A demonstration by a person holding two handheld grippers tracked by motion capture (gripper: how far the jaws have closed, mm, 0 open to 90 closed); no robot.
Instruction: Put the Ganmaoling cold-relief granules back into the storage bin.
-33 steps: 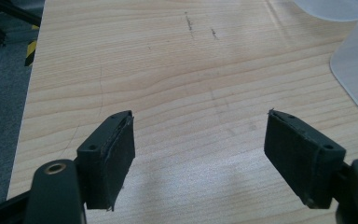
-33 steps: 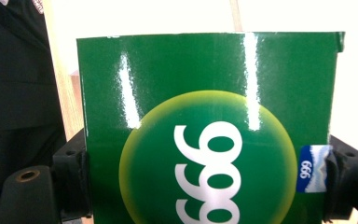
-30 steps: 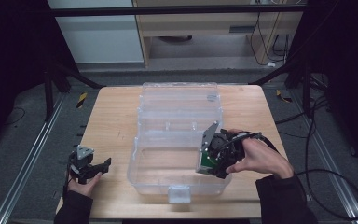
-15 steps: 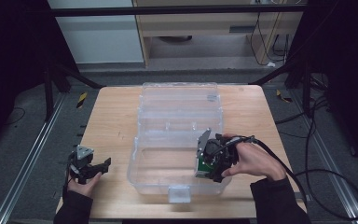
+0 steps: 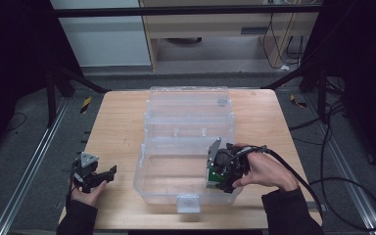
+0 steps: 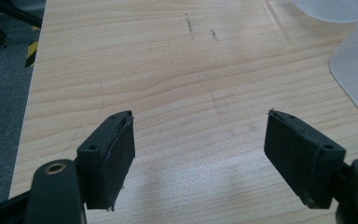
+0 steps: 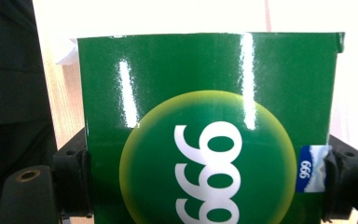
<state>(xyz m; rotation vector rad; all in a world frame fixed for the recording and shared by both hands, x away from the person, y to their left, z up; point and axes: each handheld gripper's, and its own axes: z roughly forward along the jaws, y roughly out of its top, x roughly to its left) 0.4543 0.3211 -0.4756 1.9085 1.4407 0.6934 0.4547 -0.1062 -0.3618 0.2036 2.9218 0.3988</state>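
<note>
Nearest to the person, the left gripper (image 5: 97, 177) rests at the near left corner of the light wooden table (image 5: 117, 127), its jaws spread wide over bare wood with nothing between them; in the left gripper view the two black pads (image 6: 116, 154) stand well apart. A little farther in, the right gripper (image 5: 220, 174) is closed on a glossy green cardboard box printed with white digits (image 7: 209, 135), which sits squeezed between its two jaws. This box is inside the near half of the clear plastic storage bin (image 5: 149, 169), at its right side, low near the floor of the bin. I judge the box is being placed into the bin; the release is not yet done. Beyond, the open transparent lid (image 5: 186, 105) lies flat toward the far edge, so closing probably remains too.
</note>
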